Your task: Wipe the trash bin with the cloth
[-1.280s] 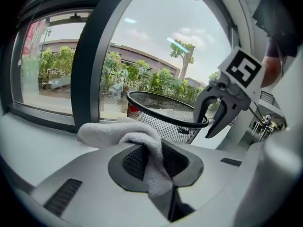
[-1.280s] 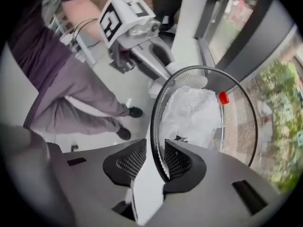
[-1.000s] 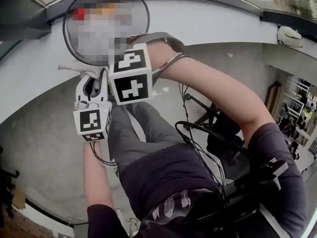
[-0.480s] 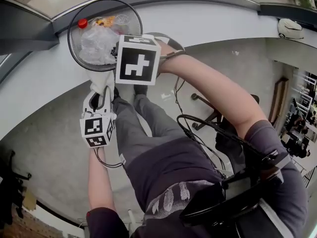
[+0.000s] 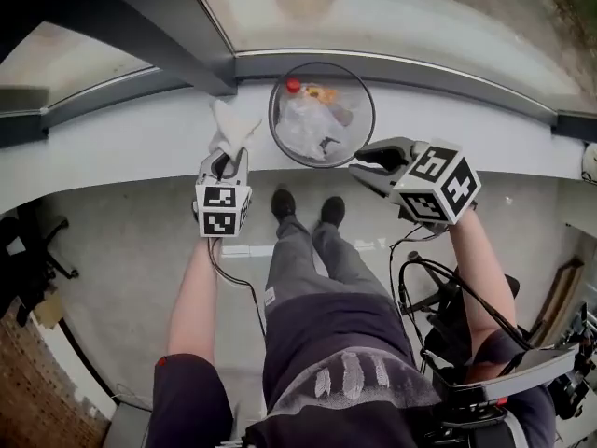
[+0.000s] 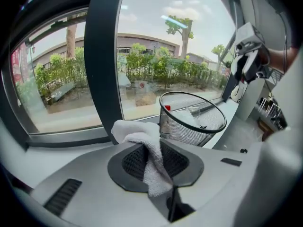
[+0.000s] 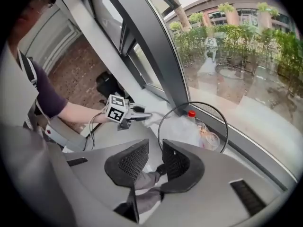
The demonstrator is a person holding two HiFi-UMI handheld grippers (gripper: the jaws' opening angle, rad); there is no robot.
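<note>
We wore dark short-sleeved shirt [image 5: 326,339], grey trousers [image 5: 308,259], black shoes [image 5: 283,203]. Black cables [image 5: 235,286] trailed from our left gripper [image 5: 224,160] and right gripper [image 5: 362,169], each bearing black-and-white marker cube [image 5: 222,211].

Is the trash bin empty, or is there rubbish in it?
Not empty. The mesh trash bin holds a red-capped bottle and crumpled clear plastic.

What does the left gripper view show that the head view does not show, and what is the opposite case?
Only the left gripper view: the low building and the tall tree outside the window.
Only the head view: the person's black shoes, grey trousers and the grey floor.
Both: the black wire-mesh trash bin with a red bottle cap inside, and the white terry cloth clamped in the left gripper.
</note>
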